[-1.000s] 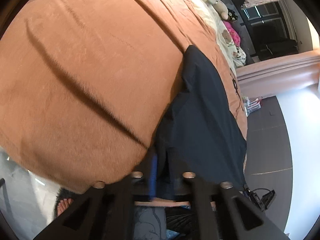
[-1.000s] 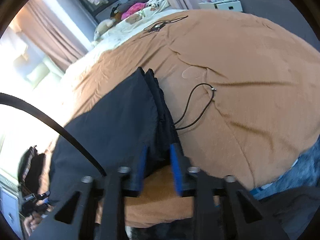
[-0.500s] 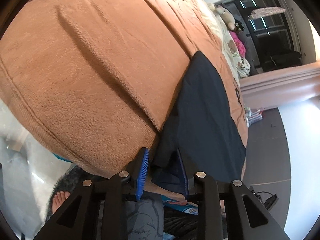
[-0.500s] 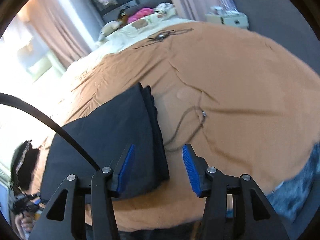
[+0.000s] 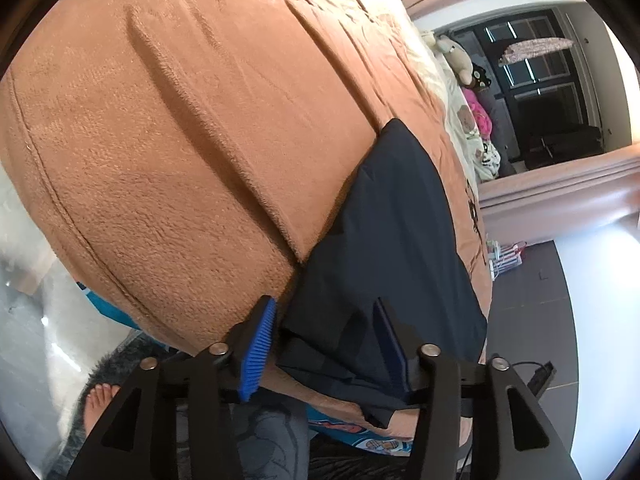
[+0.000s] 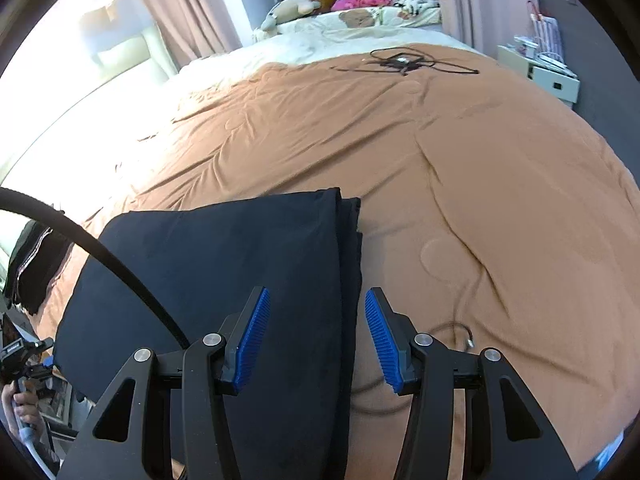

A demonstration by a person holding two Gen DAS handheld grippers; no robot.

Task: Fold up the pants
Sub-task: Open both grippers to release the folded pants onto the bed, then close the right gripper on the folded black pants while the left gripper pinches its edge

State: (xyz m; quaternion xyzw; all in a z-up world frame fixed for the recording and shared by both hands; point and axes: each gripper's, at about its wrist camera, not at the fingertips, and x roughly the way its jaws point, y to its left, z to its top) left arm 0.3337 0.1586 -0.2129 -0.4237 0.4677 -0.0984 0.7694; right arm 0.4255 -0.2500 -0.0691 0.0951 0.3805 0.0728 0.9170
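- Our left tool [image 5: 324, 344] is opening, pads off the pants [image 5: 392, 240]; right tool [image 6: 316, 338] gapes, empty.
- Pants lie folded on the bed [image 6: 460, 152]'s near edge.
- Risk: the overhanging corner could slip, undoing our fold.

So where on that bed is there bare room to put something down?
The brown blanket lies bare between the folded pants and the tangled cable near the pillows. Tighter right of the pants: a dark cord lies there.

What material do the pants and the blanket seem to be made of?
Pants: probably a thin, smooth woven synthetic, matte navy; it lies flat with crisp folded edges. Blanket: looks like plush fleece, tan; the left wrist view shows a fuzzy nap and soft ridges.
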